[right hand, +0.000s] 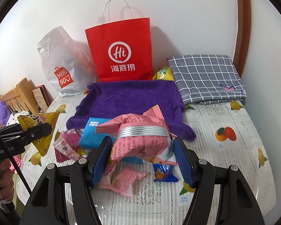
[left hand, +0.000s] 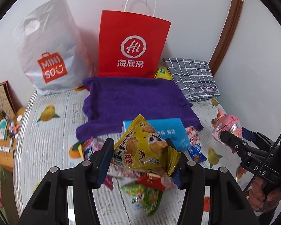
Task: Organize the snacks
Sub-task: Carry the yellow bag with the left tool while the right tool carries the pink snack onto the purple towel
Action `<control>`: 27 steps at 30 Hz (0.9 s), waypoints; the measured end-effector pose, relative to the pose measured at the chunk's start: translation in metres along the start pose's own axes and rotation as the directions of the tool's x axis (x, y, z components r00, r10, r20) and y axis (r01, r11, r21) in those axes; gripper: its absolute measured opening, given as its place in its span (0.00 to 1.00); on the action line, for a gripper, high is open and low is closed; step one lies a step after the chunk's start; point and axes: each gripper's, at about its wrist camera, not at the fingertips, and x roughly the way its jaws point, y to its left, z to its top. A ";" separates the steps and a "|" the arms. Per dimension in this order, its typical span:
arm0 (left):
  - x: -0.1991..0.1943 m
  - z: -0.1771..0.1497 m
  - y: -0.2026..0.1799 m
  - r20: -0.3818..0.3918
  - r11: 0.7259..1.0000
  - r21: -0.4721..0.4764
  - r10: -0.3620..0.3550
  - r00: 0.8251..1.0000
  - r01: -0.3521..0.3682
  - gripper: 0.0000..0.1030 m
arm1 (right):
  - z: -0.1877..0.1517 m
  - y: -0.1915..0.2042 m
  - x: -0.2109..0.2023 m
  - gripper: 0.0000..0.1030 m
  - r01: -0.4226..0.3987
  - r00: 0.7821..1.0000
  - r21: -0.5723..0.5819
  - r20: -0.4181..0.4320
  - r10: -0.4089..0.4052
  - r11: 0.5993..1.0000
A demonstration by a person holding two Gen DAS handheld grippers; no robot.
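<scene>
My left gripper [left hand: 140, 153] is shut on a yellow snack packet [left hand: 142, 148] and holds it above the table; the packet also shows in the right wrist view [right hand: 42, 129]. My right gripper [right hand: 142, 150] is shut on a crumpled pink snack packet [right hand: 140, 140] with a silver band, held above the pile; it also shows in the left wrist view [left hand: 227, 129]. Loose snacks lie below: a green packet [left hand: 146, 195], a small blue packet [right hand: 164, 172], a pink wrapped candy [right hand: 123, 181] and a light blue box [left hand: 170, 131]. A purple towel [right hand: 129, 101] lies behind them.
A red paper bag [right hand: 121, 50] and a white Miniso plastic bag [left hand: 46, 46] stand against the back wall. A folded grey checked cloth [right hand: 206, 76] lies at the back right, a yellow packet [right hand: 163, 74] beside it. The fruit-print tablecloth [right hand: 234, 150] covers the table.
</scene>
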 end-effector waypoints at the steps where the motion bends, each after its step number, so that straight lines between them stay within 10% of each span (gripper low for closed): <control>1: 0.002 0.005 -0.001 0.003 1.000 0.005 0.000 1.000 0.000 0.51 | 0.003 0.000 0.002 0.64 0.001 1.000 0.002 0.000 -0.001 1.000; 27: 0.053 0.096 0.000 0.042 0.998 0.058 0.025 0.999 -0.027 0.51 | 0.093 -0.006 0.078 0.64 -0.005 1.000 0.002 0.025 0.005 1.000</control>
